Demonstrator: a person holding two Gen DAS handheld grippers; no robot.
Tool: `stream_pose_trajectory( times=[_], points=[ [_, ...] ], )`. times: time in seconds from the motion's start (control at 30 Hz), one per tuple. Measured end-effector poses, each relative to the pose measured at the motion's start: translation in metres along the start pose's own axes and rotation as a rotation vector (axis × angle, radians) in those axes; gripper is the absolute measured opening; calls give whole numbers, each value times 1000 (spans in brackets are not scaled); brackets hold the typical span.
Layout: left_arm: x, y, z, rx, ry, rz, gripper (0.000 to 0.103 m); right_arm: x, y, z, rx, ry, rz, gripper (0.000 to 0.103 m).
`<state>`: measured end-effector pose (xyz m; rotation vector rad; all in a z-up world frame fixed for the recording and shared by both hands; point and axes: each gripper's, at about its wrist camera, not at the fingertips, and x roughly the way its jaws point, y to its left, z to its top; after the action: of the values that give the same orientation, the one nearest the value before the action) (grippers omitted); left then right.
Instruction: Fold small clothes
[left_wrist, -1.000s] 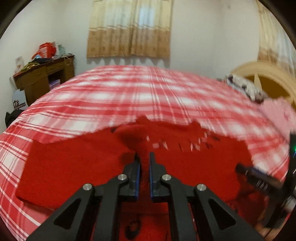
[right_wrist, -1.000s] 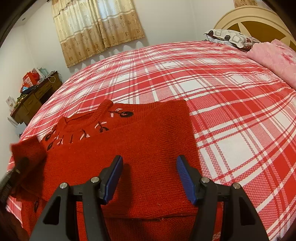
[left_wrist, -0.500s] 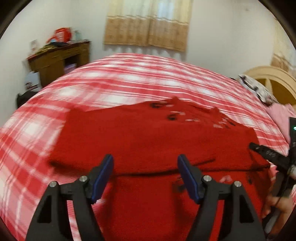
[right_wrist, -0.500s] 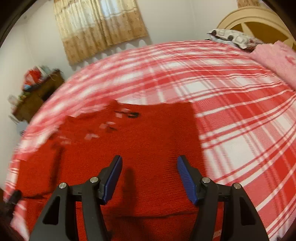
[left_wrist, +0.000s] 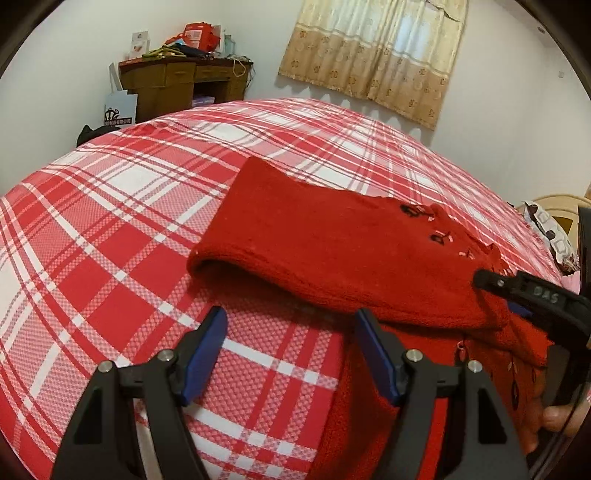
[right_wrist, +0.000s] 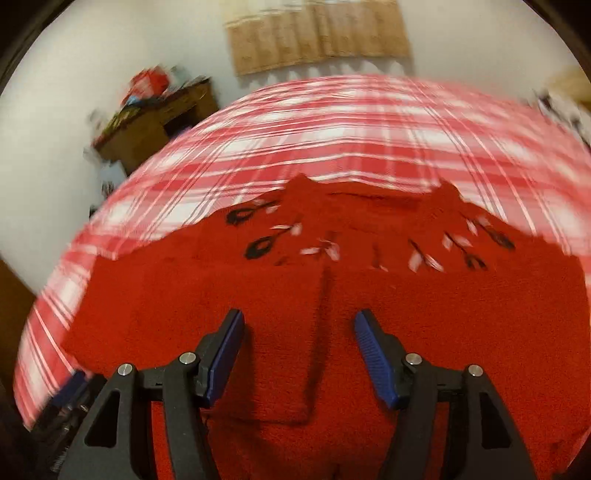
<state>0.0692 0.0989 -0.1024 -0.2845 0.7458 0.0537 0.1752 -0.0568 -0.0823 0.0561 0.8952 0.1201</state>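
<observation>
Both tongs, left tongs (left_wrist: 290, 354) and right tongs (right_wrist: 299, 354), gaping, empty. Risk: snagging folded sleeve (left_wrist: 314, 240) at twelve o'clock, dragging red sweater (right_wrist: 332, 295) askew across bed (left_wrist: 110, 240).

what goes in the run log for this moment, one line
left gripper: open, empty | right gripper: open, empty | red sweater: sleeves folded in, on bed
</observation>
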Motion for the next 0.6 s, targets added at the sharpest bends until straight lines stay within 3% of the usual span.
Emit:
stream_pose_trajectory(
  times=[0.03,0.1,0.27,0.4,0.6],
  points=[
    [0,1,1,2,0,-3,77,0,4,0,-26,-1,-17,59],
    [3,1,2,7,4,-11,81,2,9,4,-80,20,-35,13],
    [3,2,4,10,9,-7,83,-24,13,27,-66,-25,11,10],
    [5,8,10,-42,17,-9,83,-78,23,68,-65,-173,57,10],
    [17,-1,21,-41,34,104,83,-161,19,112,-59,-400,42,10]
  ],
)
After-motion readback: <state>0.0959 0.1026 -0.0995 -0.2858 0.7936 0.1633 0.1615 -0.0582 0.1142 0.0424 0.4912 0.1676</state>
